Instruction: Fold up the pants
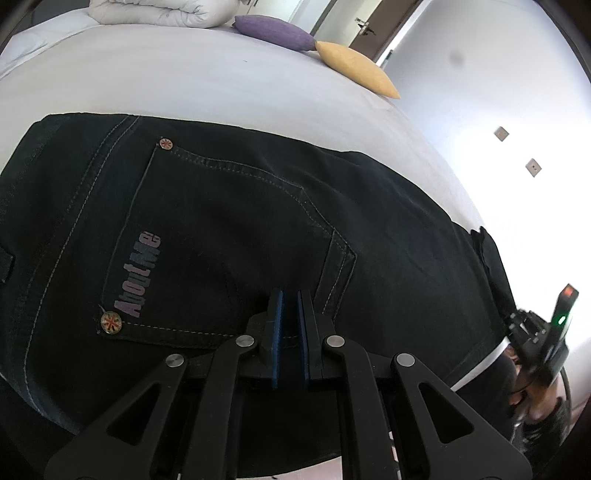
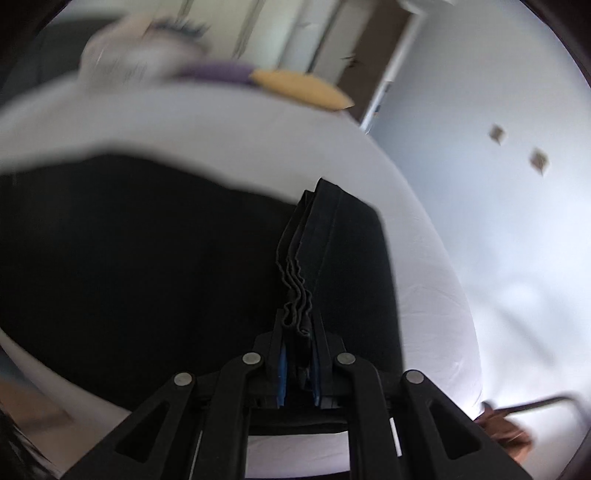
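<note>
In the left wrist view, dark pants (image 1: 229, 221) are seen spread over a white bed (image 1: 184, 81), filling the middle and lower left of the frame. A back pocket with the lettering "About Me" (image 1: 138, 275) and two rivets is turned upward. The left hand-held gripper (image 1: 290, 295) is seen at the lower centre with its blue pads brought near together, a narrow gap left between them; nothing is seen held. A purple cushion (image 1: 275, 33), a yellow cushion (image 1: 356, 68) and a rolled white duvet (image 1: 162, 11) are placed along the top. The right hand-held gripper (image 1: 543, 332) is glimpsed at the right edge.

In the blurred right wrist view, the right hand-held gripper (image 2: 299, 328) is clamped on the layered hem of the pants (image 2: 147, 240), whose bunched edges are stood up between the jaws at centre frame.
</note>
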Demonstrator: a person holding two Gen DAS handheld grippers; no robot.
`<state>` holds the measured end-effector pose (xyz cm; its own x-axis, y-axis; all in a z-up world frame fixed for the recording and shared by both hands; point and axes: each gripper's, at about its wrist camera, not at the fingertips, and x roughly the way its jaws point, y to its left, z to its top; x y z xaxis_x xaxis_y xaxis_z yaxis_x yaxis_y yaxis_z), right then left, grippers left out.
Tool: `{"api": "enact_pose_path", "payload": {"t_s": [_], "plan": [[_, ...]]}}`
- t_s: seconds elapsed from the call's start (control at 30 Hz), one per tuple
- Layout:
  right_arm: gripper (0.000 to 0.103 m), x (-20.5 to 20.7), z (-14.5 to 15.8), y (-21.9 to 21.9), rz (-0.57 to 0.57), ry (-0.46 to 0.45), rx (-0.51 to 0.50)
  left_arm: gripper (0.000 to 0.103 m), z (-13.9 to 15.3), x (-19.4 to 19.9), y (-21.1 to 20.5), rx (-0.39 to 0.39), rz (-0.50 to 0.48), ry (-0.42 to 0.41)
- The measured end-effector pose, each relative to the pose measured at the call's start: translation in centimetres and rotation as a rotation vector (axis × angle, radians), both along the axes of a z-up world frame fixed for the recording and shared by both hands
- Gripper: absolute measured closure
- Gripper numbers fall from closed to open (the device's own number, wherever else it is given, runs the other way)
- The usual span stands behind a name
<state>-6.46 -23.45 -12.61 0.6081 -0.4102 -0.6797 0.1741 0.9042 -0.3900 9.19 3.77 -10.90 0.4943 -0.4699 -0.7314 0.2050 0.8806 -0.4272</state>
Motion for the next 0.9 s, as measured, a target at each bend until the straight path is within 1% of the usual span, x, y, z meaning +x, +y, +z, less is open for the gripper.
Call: {"api": "enact_pose_path", "payload": {"t_s": [0.03, 0.1, 0.13, 0.17, 0.2, 0.23, 0.27, 0.33, 0.4, 0.47, 0.5, 0.57, 0.67, 0.73, 0.8, 0.9], "plan": [[0.091, 0.1, -0.2, 0.1, 0.002, 0.0, -0.014, 0.093, 0.2, 0.0, -0.2, -0.002, 0.003, 0.004], [0.092, 0.2, 0.0, 0.0, 0.0, -0.008, -0.023, 0.084, 0.7, 0.1, -0.5, -0.032, 0.001, 0.017], [0.092, 0.2, 0.1, 0.1, 0.002, -0.013, -0.041, 0.067, 1.0, 0.1, -0.8, -0.051, 0.0, 0.022], [0.092, 0.1, 0.3, 0.3, 0.007, -0.018, -0.059, 0.034, 1.6, 0.1, -1.2, -0.083, -0.006, 0.022], [0.092, 0.1, 0.4, 0.6, 0.015, -0.027, -0.082, 0.021, 2.1, 0.0, -1.6, -0.109, -0.009, 0.013], [0.092, -0.1, 0.7, 1.2, 0.027, -0.038, -0.112, 0.012, 2.8, -0.1, -1.9, -0.136, -0.008, -0.003], [0.091, -0.2, 0.9, 2.0, 0.045, -0.048, -0.142, 0.012, 3.6, -0.1, -2.6, -0.173, -0.017, -0.016], [0.091, -0.4, 1.2, 3.7, 0.089, -0.062, -0.18, 0.012, 4.2, 0.6, -4.1, -0.236, -0.065, 0.013], [0.091, -0.5, 1.5, 5.7, 0.139, -0.075, -0.209, 0.012, 4.4, 1.8, -6.2, -0.33, -0.127, 0.073], [0.091, -0.5, 1.5, 7.7, 0.187, -0.078, -0.229, 0.012, 4.1, 3.2, -8.8, -0.403, -0.178, 0.146], [0.091, -0.5, 1.4, 8.7, 0.213, -0.079, -0.236, 0.012, 3.9, 3.8, -10.0, -0.423, -0.202, 0.175], [0.091, -0.7, 1.3, 9.9, 0.247, -0.077, -0.228, 0.012, 3.5, 4.8, -12.5, -0.437, -0.24, 0.22], [0.091, -0.9, 1.7, 11.3, 0.287, -0.087, -0.22, 0.012, 3.0, 5.6, -15.1, -0.425, -0.288, 0.259], [0.091, -0.9, 2.0, 11.8, 0.303, -0.093, -0.204, 0.012, 2.3, 5.9, -15.8, -0.421, -0.29, 0.294], [0.091, -0.9, 2.4, 12.2, 0.315, -0.097, -0.19, 0.012, 1.5, 6.1, -15.9, -0.439, -0.275, 0.334], [0.091, -0.8, 2.3, 12.8, 0.342, -0.092, -0.187, 0.012, 0.6, 6.3, -15.6, -0.448, -0.253, 0.363]]}}
